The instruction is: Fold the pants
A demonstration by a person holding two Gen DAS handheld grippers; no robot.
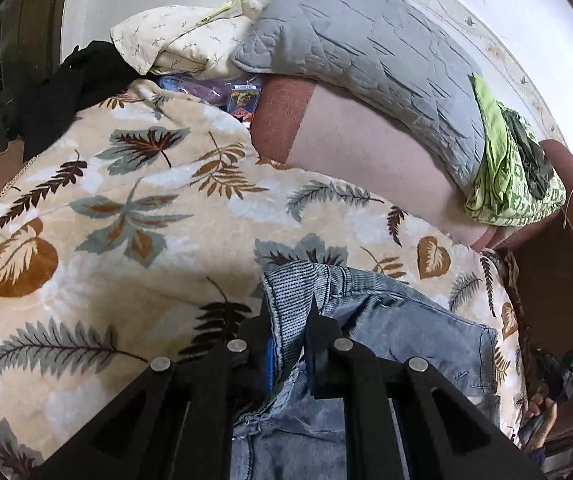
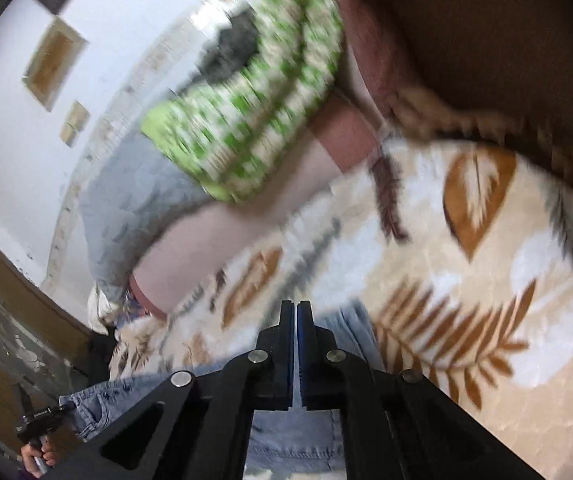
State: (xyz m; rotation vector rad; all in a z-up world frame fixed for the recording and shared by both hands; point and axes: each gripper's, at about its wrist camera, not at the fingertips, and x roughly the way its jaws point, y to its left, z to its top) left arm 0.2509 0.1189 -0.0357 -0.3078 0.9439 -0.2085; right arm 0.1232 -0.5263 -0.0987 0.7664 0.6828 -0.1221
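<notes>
Light blue jeans (image 1: 386, 320) lie on a leaf-print blanket (image 1: 126, 208). My left gripper (image 1: 288, 304) is shut on the jeans' ribbed waistband, which sticks up between its fingers. In the right wrist view, which is motion-blurred, the jeans (image 2: 298, 436) lie under my right gripper (image 2: 296, 308). Its jaws are pressed together with nothing visible between them. The left gripper (image 2: 40, 424) shows at the lower left there, held at the jeans' edge.
A grey quilted pillow (image 1: 366, 52), a cream pillow (image 1: 178, 40), black cloth (image 1: 70, 84) and a green patterned cloth (image 1: 514, 176) lie at the back of the bed by the white wall. The bed's brown edge (image 1: 546, 280) is on the right.
</notes>
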